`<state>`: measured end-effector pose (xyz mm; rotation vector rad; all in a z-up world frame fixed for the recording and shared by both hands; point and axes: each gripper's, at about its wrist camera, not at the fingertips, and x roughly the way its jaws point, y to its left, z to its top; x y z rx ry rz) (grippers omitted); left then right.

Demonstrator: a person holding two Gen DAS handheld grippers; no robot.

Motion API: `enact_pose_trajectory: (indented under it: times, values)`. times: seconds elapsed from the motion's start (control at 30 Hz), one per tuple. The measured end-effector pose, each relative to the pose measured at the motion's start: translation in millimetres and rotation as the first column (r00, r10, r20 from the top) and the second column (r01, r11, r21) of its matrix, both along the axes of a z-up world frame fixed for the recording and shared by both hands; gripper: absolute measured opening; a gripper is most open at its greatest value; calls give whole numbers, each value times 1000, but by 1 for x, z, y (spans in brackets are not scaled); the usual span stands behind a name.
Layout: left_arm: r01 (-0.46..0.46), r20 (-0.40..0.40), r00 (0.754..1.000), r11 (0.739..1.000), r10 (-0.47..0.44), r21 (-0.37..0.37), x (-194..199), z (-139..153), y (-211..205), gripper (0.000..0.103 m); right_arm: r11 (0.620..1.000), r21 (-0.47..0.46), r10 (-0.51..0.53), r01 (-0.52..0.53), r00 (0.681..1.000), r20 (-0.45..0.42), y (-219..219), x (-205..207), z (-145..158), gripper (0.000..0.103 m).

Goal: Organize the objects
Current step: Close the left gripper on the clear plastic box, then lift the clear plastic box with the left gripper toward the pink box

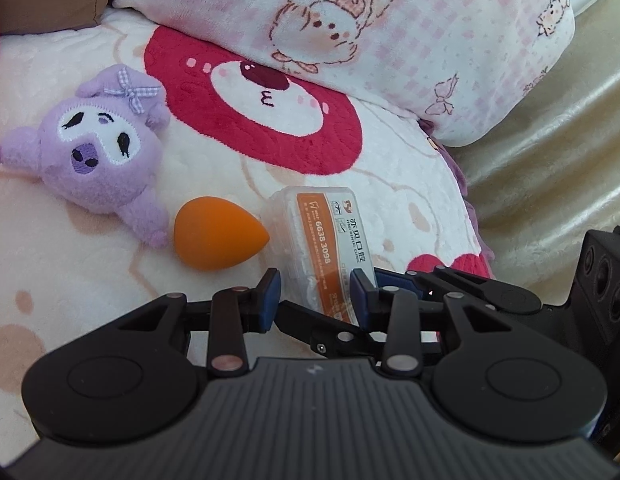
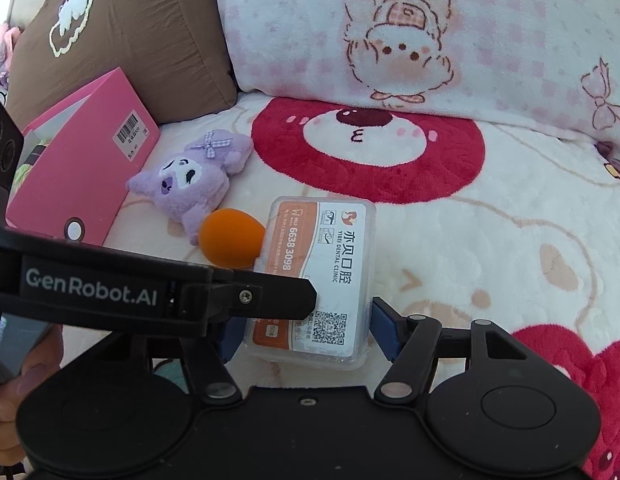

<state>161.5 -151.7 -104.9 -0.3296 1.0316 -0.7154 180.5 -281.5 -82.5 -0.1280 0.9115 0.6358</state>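
Note:
A clear plastic box [image 1: 330,232] with an orange and white dental-clinic label lies lengthwise away from me on the blanket. My left gripper [image 1: 318,292] has its blue pads on either side of the box's near end. In the right wrist view the same box [image 2: 334,248] sits between the pads of my right gripper [image 2: 306,334], gripped across its width. One of the left gripper's fingers [image 2: 270,296] lies across the label. An orange teardrop sponge [image 1: 214,232] touches the box's left side. A purple plush toy [image 1: 94,148] lies beyond the sponge.
A fleece blanket [image 1: 70,280] with red bear faces covers the surface. A pink checked pillow [image 1: 370,40] lies behind, a brown pillow [image 2: 130,32] at the back left. A pink carton [image 2: 78,160] stands open at the left. A hand [image 2: 14,400] shows at the lower left.

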Motion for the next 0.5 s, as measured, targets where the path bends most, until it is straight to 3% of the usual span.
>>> enact_pose_trajectory:
  times: [0.5]
  values:
    - [35, -23, 999, 999, -35, -14, -21, 23, 14, 36, 1000, -30, -10, 9, 999, -37, 0, -24, 25, 69]
